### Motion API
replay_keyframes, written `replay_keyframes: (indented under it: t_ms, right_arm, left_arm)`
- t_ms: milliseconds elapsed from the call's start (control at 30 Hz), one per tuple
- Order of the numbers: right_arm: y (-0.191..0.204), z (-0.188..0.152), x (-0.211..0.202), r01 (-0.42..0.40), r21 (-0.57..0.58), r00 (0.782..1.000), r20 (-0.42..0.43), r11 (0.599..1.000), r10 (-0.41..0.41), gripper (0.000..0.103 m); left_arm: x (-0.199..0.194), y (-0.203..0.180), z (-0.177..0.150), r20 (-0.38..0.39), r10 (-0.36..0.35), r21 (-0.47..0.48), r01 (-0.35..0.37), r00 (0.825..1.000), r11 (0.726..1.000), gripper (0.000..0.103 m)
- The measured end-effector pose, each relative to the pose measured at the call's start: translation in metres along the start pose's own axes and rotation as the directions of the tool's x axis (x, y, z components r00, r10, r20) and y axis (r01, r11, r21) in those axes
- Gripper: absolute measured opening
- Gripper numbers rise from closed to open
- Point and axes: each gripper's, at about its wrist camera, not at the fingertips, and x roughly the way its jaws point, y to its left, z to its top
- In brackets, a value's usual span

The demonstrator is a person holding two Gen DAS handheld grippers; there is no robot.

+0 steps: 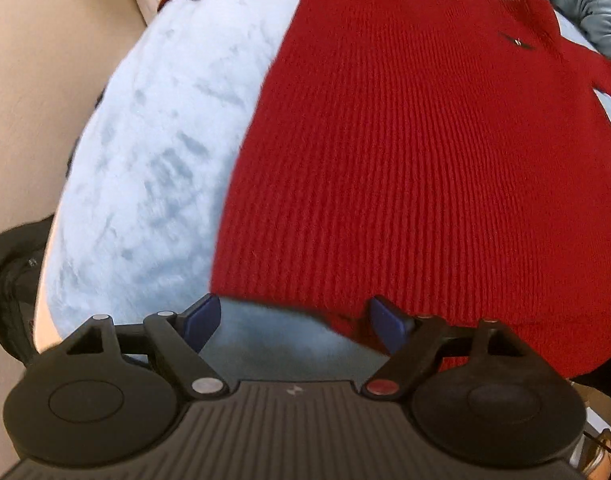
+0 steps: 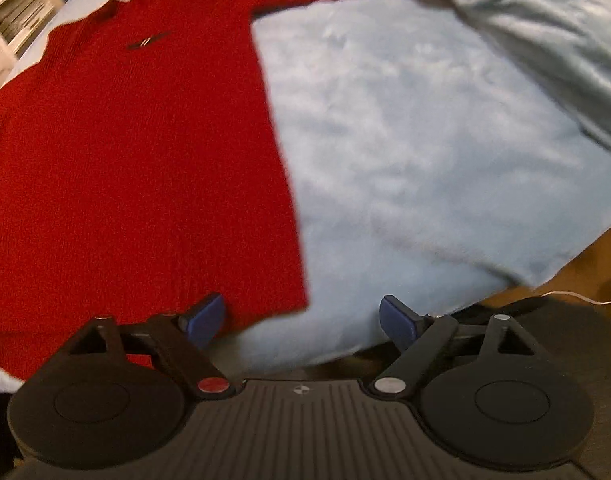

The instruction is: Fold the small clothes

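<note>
I have the red sweater (image 1: 405, 152) lying flat and face-up on the pale blue blanket (image 1: 145, 168), with my left gripper (image 1: 293, 322) at its lower-left hem corner and my right gripper (image 2: 301, 320) at the lower-right one, both sets of jaws wide apart and holding nothing. To do this well, I'd pinch both hem corners evenly, taking only knit, not blanket pile, then lift together

Ahead of the left gripper (image 1: 295, 322), bare light-blue blanket (image 1: 153, 152) lies free out to its left, up to the beige wall (image 1: 37, 80); the red sweater (image 1: 405, 152) covers the right. Ahead-right of the right gripper (image 2: 303, 320) the blanket is clear, until a rumpled grey-blue cloth (image 2: 553, 40) rises at the far right.
</note>
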Motion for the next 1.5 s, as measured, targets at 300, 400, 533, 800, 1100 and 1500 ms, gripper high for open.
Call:
replay_keyframes:
  t_ms: [300,400,533,800,1100,1500]
  right_arm:
    - [0.043,-0.002,0.03,0.069,-0.146,0.997,-0.012,0.987,-0.071,0.095]
    - [0.023,0.009,0.012,0.087,-0.004,0.988,0.126,0.996,-0.086,0.095]
    - [-0.023,0.034,-0.004,0.09,0.219,0.969,0.205,0.971,-0.136,0.095]
    - [-0.039,0.034,0.013,-0.058,0.282,0.992,0.122,0.958,0.024,0.087]
    - [-0.013,0.017,0.007,-0.047,0.143,0.999,0.003,0.989,0.047,0.008]
    - [-0.006,0.003,0.019,0.092,0.002,0.989,-0.114,0.996,-0.091,0.012]
  left_arm:
    - [0.01,-0.003,-0.01,-0.04,-0.012,0.016,0.013,0.999,1.0,0.086]
    - [0.011,-0.001,-0.01,-0.042,-0.008,0.009,0.008,0.999,1.0,0.089]
    - [0.014,0.004,-0.008,-0.05,-0.013,-0.013,0.012,0.999,1.0,0.092]
    - [0.006,0.016,-0.003,0.027,0.053,-0.067,-0.051,0.998,0.996,0.086]
    - [-0.026,0.029,0.0,0.125,0.018,-0.037,-0.013,0.992,0.999,0.013]
    - [-0.028,0.092,-0.019,0.052,0.044,-0.257,-0.029,0.998,0.966,0.004]
